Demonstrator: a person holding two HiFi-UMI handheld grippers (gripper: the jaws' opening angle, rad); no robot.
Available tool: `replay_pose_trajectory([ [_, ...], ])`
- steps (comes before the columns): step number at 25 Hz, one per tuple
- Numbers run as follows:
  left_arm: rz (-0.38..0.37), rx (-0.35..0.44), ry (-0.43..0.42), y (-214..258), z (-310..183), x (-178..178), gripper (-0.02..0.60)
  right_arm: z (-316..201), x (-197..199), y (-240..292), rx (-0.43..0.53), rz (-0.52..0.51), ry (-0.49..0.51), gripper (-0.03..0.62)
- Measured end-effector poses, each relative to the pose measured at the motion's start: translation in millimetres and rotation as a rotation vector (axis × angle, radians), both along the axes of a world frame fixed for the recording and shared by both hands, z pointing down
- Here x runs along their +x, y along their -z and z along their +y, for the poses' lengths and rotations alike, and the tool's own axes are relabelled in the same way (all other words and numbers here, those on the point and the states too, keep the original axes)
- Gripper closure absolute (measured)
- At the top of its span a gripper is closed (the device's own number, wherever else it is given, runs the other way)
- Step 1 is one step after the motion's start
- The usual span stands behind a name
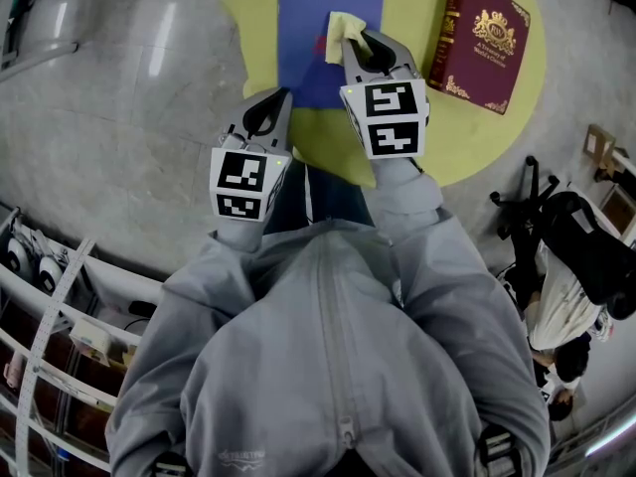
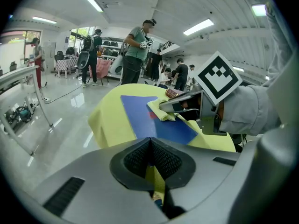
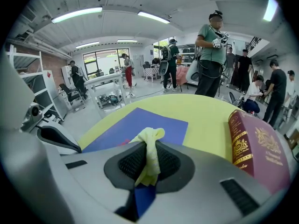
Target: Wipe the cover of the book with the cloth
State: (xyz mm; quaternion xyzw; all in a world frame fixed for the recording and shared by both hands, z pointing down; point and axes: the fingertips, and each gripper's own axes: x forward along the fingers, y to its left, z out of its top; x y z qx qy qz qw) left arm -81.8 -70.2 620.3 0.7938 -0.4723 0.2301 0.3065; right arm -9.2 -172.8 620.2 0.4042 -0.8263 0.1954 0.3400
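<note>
The right claw (image 1: 360,43) is clamped on a pale yellow cloth (image 1: 343,30). In the right gripper view the cloth (image 3: 148,148) is pinched between the pads, with a loose tuft sticking out past the tips. That tuft lies on the cover of the blue book (image 1: 308,38), which sits flat under and just ahead of the right claw on the round yellow tabletop (image 1: 467,137). A small red mark shows on the cover just left of the cloth.

The left claw (image 1: 273,102) is closed with its pads together and nothing visibly held. Only a sliver of yellow and blue shows through the slot beneath them. It sits at the book's near left corner, and whether it presses on the cover cannot be told.

Wiping looks to be under way, since the cloth is gripped and meets the cover. The cloth sits near the far right corner, so most of the blue surface, to the left of the right claw and back toward the person, is probably yet to be covered. No dirt or wipe trail shows how much has been cleaned.

There is open cover to the left and rear of the right claw. The book's right edge lies just beside it, with bare tabletop beyond. A maroon book (image 1: 487,40) lies well off to the right of the claw, clear of the strokes. The tabletop's rim curves round beyond the book's far edge.
</note>
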Motion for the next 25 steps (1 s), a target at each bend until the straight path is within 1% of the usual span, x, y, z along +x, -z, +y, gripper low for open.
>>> replay_pose_trajectory([
  [12,-0.009,0.005,-0.003,1,2,0,0.565,-1,45,0,0.023,0.062,-0.06,0.537],
  [22,-0.019,0.004,-0.013,2,2,-1,0.565,1,63,1,0.007,0.08,-0.128,0.537],
  [25,-0.027,0.0,-0.023,3,3,0,0.565,3,74,10,0.02,0.082,-0.163,0.537],
])
